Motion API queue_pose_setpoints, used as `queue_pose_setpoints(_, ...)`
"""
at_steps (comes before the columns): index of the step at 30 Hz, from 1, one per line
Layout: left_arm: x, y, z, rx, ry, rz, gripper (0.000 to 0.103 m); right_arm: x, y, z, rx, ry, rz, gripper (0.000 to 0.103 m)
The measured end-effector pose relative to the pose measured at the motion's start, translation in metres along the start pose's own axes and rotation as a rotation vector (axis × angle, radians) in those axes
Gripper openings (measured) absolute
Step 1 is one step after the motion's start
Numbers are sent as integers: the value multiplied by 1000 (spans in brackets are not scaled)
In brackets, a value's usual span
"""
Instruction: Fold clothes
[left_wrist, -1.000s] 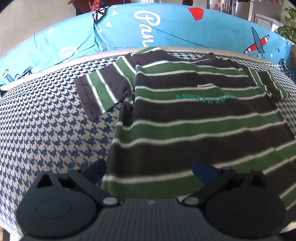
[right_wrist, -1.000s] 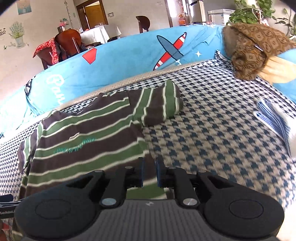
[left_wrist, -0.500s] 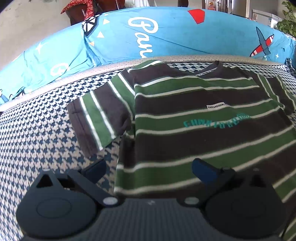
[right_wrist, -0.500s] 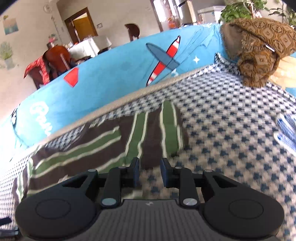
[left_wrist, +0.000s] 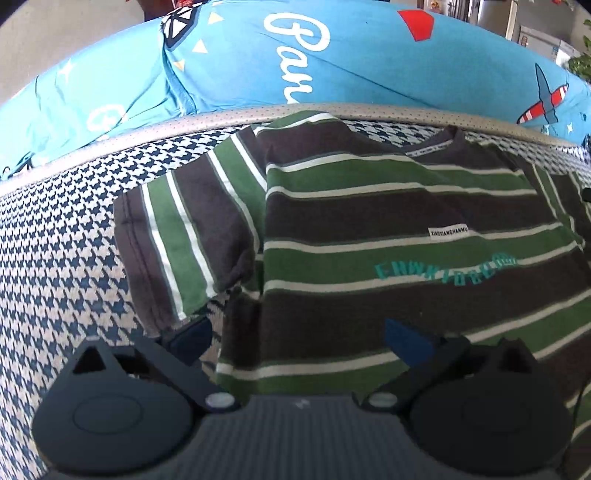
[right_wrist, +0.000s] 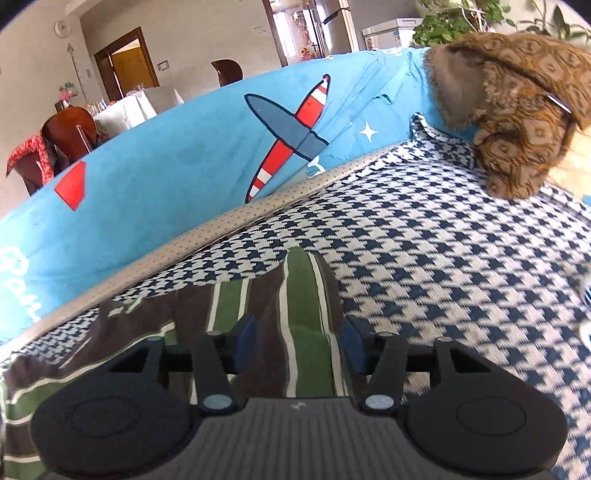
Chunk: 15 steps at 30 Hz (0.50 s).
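The striped T-shirt (left_wrist: 388, 258) is lying spread out, front side up, on the houndstooth cover (left_wrist: 62, 266), and everything here is placed relative to this shirt. At its left side, the left gripper (left_wrist: 295, 332) is hovering over the lower part of the body, just beside the left sleeve (left_wrist: 177, 243); its fingers are standing wide open and are holding nothing. At the right side of the shirt, the right gripper (right_wrist: 297, 343) is coming over the right sleeve (right_wrist: 306, 291); its fingers have just been opening, now about half open, with the sleeve cloth lying between them but not pinched. From here I think the danger is that the right fingers are closing on too little cloth, or on the cover under the sleeve, so the sleeve is slipping out or the cover is rising with it; also the two sides may be folded unevenly, because the left sleeve is lying a bit wrinkled. Behind the shirt a blue cushion (right_wrist: 184, 166) with an airplane print is running along the edge, and right of the shirt a brown patterned cloth (right_wrist: 517, 110) is lying. Far behind, a room with dining chairs (right_wrist: 66, 136), a door and green plants is showing.
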<state>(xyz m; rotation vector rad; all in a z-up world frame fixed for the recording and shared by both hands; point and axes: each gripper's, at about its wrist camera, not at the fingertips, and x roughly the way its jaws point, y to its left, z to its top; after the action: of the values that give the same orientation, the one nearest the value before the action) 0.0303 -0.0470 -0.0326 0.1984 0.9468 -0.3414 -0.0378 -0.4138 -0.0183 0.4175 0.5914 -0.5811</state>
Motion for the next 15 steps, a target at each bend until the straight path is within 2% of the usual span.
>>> queue_pose_setpoints(7,3,2,-1,4,-8,25,103,29,15,-1,-94,-12,-67,54)
queue_pose_setpoints(8,4,3,-1,0,-5,26,103,31,17,-2,-103,-22,-76,52)
queue_pose_setpoints(10,5,4,-2,-7,-3,25,103,33,20,-2,-116,-45,-93,27)
queue_pose_setpoints(11,7,5,-2,-9,2,27,103,32,21,-2,-115,-56,-98,8)
queue_pose_setpoints(15,12,6,-2,-8,17,33,103,30,26,-1,-112,-102,-119,5)
